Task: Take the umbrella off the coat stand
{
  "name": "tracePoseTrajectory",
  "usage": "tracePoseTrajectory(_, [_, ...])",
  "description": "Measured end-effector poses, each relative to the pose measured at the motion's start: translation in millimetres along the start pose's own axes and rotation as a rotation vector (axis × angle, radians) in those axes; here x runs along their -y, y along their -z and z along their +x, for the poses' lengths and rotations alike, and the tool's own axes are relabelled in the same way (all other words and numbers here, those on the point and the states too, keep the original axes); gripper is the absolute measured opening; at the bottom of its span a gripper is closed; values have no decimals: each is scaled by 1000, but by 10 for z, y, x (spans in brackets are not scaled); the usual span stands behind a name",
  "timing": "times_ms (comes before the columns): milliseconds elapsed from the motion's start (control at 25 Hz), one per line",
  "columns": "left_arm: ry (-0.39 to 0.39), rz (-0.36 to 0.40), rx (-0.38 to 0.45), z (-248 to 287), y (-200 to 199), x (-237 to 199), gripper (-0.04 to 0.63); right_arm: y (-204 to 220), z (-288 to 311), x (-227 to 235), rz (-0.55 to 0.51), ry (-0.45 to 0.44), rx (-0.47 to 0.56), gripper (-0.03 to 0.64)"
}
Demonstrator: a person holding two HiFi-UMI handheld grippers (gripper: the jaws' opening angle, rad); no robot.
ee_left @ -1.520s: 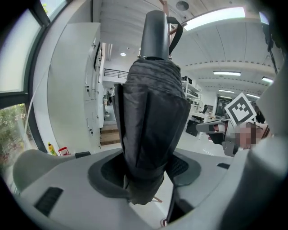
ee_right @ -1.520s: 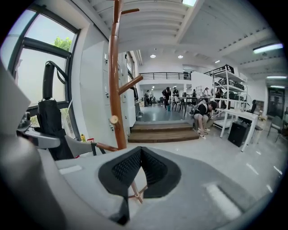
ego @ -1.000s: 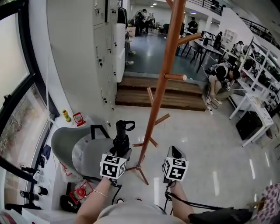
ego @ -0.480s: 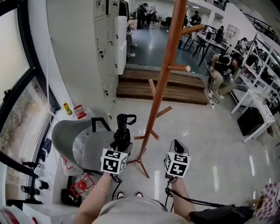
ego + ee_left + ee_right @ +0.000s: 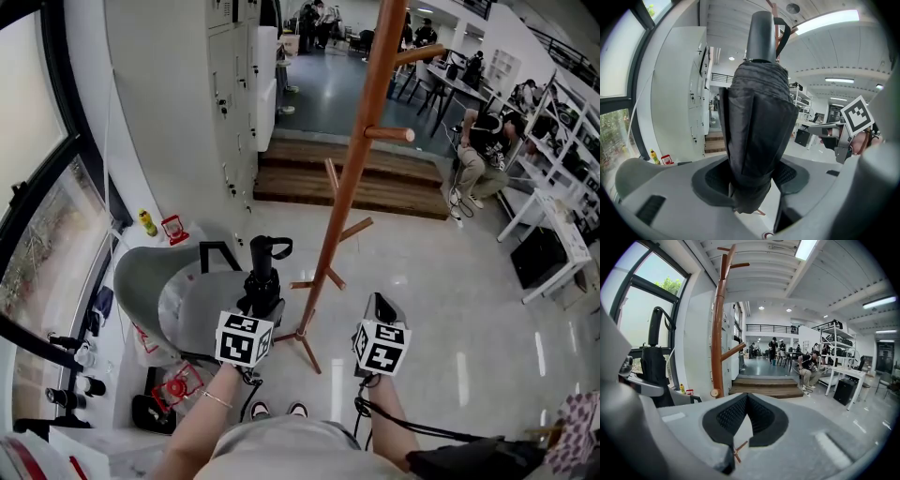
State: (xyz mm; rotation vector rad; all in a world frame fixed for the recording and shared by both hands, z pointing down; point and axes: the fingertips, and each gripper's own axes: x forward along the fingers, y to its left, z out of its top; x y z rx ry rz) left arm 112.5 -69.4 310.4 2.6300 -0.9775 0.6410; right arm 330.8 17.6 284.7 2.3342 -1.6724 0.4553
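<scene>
A folded black umbrella (image 5: 262, 277) stands upright in my left gripper (image 5: 257, 305), handle and strap on top, clear of the wooden coat stand (image 5: 352, 178) just to its right. In the left gripper view the umbrella (image 5: 757, 140) fills the middle, and the left gripper (image 5: 752, 187) is shut on its lower end, a pad on each side. My right gripper (image 5: 379, 305) hangs to the right of the stand's foot with nothing in it. In the right gripper view that gripper (image 5: 747, 397) has its pad tips touching, with the coat stand (image 5: 717, 333) ahead on the left and the umbrella (image 5: 652, 366) at the far left.
A grey chair (image 5: 150, 291) stands at the left under my left hand, beside a window wall. White lockers (image 5: 234, 94) run along the back left, and wooden steps (image 5: 375, 187) lie behind the stand. A person (image 5: 473, 150) sits at the right near white tables (image 5: 553, 234).
Both grippers have stayed nearly still, with the umbrella still held. The head view has shifted slightly, so the stand and steps sit a little lower in the frame.
</scene>
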Motion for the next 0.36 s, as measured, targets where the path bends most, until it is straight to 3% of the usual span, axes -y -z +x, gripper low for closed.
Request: tracePoseTrajectory(360, [-11, 0, -6, -96, 33, -76, 238, -2, -36, -104, 5, -9, -3, 5])
